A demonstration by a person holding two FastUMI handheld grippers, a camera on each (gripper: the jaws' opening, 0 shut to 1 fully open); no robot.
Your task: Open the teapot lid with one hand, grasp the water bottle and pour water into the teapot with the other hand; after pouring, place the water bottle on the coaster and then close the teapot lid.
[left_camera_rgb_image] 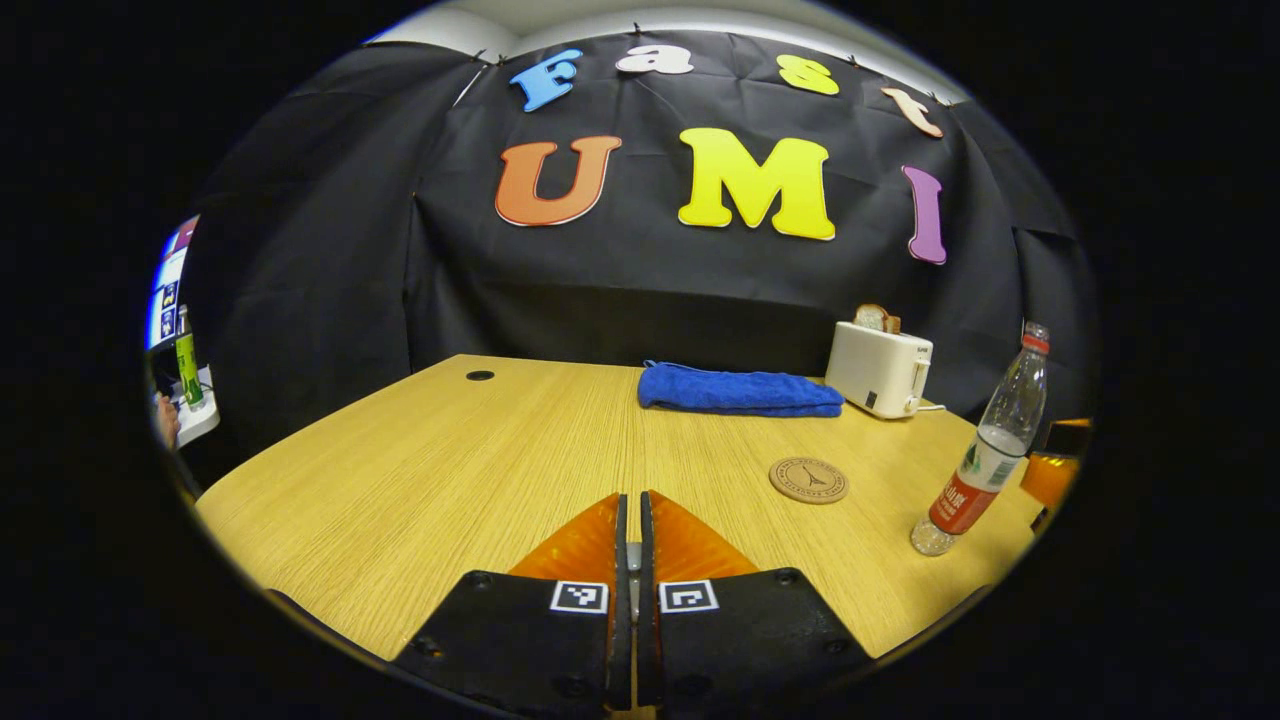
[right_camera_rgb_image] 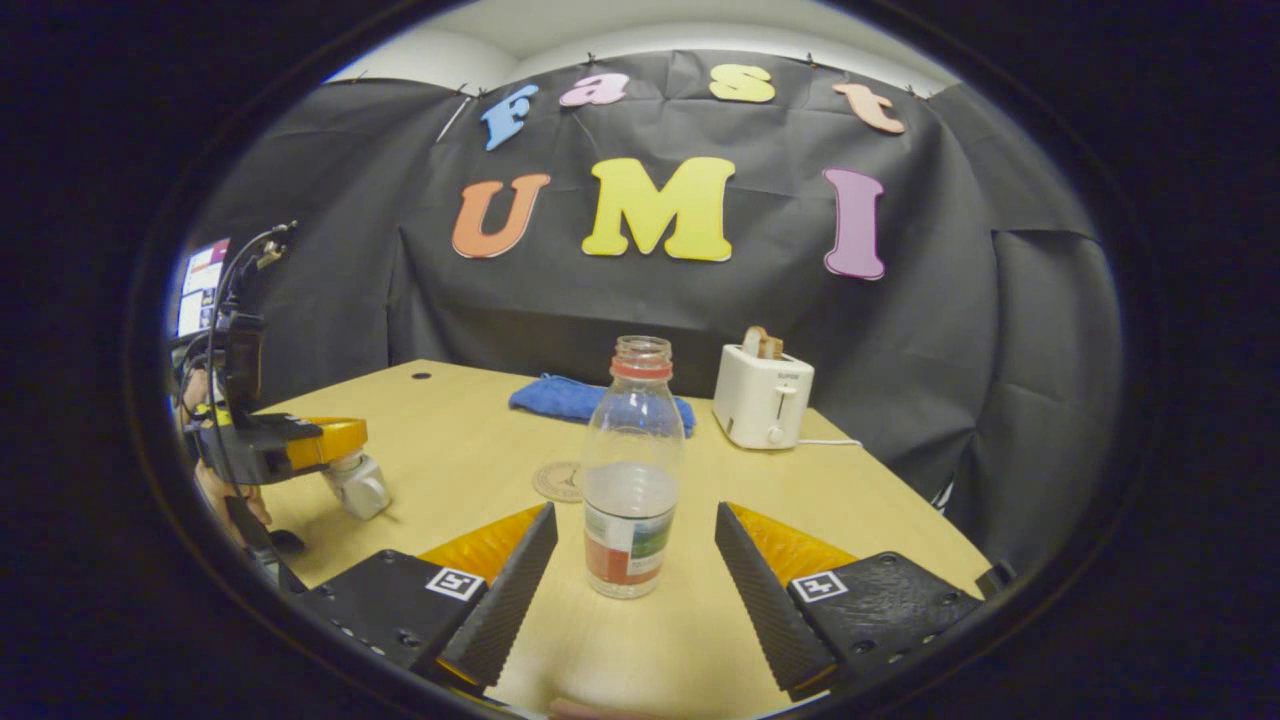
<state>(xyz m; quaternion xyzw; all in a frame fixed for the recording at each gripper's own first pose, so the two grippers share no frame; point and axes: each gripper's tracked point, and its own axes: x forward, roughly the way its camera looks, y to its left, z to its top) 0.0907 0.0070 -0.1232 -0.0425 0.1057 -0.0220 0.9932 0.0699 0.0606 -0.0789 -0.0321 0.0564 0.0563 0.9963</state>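
Note:
A clear water bottle (right_camera_rgb_image: 633,470) with a red label stands upright on the wooden table (right_camera_rgb_image: 460,440), uncapped and partly filled. My right gripper (right_camera_rgb_image: 635,520) is open, one finger on each side of the bottle's lower half, neither touching it. In the left gripper view the bottle (left_camera_rgb_image: 985,450) stands at the right, near the round cork coaster (left_camera_rgb_image: 808,480). My left gripper (left_camera_rgb_image: 630,505) is shut. From the right gripper view, this left gripper (right_camera_rgb_image: 345,440) holds a small pale piece (right_camera_rgb_image: 357,487) at its tips above the table, apparently the teapot lid. The coaster (right_camera_rgb_image: 558,482) lies behind the bottle.
A folded blue towel (left_camera_rgb_image: 740,390) lies at the back of the table. Beside it stands a white toaster (left_camera_rgb_image: 880,370) holding toast, its cord trailing right. A cable hole (left_camera_rgb_image: 480,375) marks the far left. A hand (right_camera_rgb_image: 225,495) holds the left gripper.

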